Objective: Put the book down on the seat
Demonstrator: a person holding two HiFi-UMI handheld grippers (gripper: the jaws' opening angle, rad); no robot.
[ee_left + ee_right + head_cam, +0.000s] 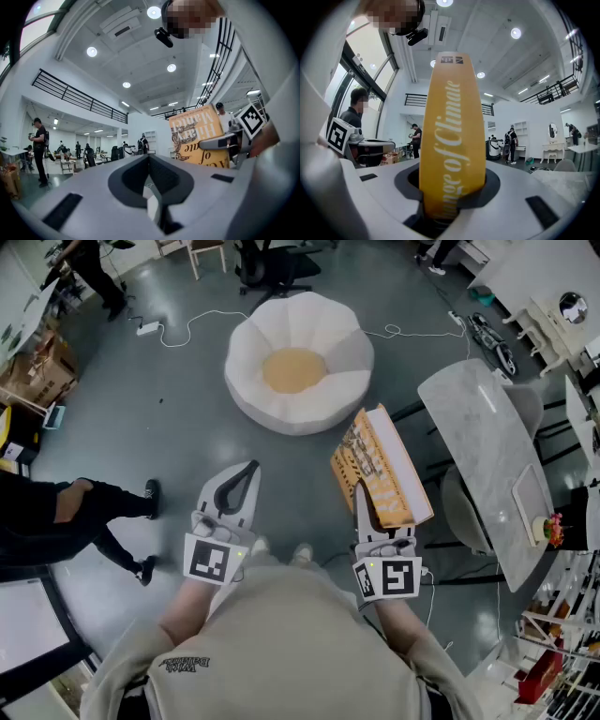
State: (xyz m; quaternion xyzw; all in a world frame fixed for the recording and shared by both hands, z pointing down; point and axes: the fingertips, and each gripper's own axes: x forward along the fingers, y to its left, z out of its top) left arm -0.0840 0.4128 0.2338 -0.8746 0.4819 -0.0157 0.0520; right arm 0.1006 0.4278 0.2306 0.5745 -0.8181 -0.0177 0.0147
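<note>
Hanging idle, the left gripper (249, 470) has its jaws together on nothing. The white petal-shaped seat (253, 343) sits on the floor ahead. The right gripper (361, 498) clamps the orange book (380, 470) by its spine, in the air short of the seat. This looks like the carrying step, and the next move likely calls for a forward reach and a gentle lowering.

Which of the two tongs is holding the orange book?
The right tongs: they grip the thick orange book by its spine, while the left tongs are shut on nothing.

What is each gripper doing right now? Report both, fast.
Left gripper: closed, jaws together, nothing between them.
Right gripper: closed on the yellow book, gripping it at its spine.
</note>
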